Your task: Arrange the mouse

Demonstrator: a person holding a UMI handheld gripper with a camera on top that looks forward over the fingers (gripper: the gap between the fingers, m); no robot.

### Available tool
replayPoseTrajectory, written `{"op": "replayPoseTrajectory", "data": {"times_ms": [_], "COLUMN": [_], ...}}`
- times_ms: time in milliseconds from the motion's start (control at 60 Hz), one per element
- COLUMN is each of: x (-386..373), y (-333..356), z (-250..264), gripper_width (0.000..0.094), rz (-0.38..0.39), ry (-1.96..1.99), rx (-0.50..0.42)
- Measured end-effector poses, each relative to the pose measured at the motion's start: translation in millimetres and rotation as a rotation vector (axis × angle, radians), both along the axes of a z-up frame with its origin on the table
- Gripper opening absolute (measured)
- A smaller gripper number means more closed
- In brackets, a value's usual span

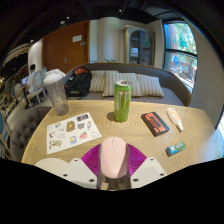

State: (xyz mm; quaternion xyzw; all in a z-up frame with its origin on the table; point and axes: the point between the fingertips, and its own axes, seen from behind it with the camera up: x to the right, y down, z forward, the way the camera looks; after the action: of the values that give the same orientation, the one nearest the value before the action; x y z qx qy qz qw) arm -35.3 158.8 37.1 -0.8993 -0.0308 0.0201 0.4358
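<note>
A pale pink computer mouse (114, 157) sits between my two fingers, and both magenta pads (93, 157) press against its sides. My gripper (113, 165) is shut on the mouse and holds it over the near edge of the wooden table (120, 130). The mouse's nose points away from me, towards the green can. Its underside and rear are hidden by the fingers.
A green drinks can (121, 101) stands just beyond the mouse. A sticker-covered sheet (74, 131) lies ahead to the left, with a clear tumbler (56, 92) behind it. A dark booklet (155, 123), a pen-like tube (175, 119) and a small green packet (175, 149) lie ahead to the right.
</note>
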Motion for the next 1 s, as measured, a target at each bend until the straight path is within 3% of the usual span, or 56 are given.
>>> {"op": "replayPoseTrajectory", "data": {"times_ms": [150, 333, 450, 517, 633, 667, 700, 717, 767, 1000], "x": [-76, -155, -168, -166, -165, -164, -165, -164, -161, -121], "y": [-61, -129, -149, -148, -157, -161, -164, -165, -171, -209], "z": [34, -19, -47, -47, -47, -45, -36, -29, -9, 53], "gripper_width": [0.0307, 0.0308, 0.0315, 0.0392, 0.0521, 0.0630, 0.0835, 0.0866, 0.0829, 0.0849], "rz": [0.011, 0.007, -0.052, -0.093, -0.130, -0.139, -0.144, -0.146, -0.152, -0.205], "ry": [0.019, 0.044, 0.005, -0.009, 0.002, 0.016, 0.030, 0.034, 0.042, 0.056], "rx": [0.044, -0.015, -0.022, -0.007, -0.088, -0.112, -0.107, -0.101, -0.078, -0.077]}}
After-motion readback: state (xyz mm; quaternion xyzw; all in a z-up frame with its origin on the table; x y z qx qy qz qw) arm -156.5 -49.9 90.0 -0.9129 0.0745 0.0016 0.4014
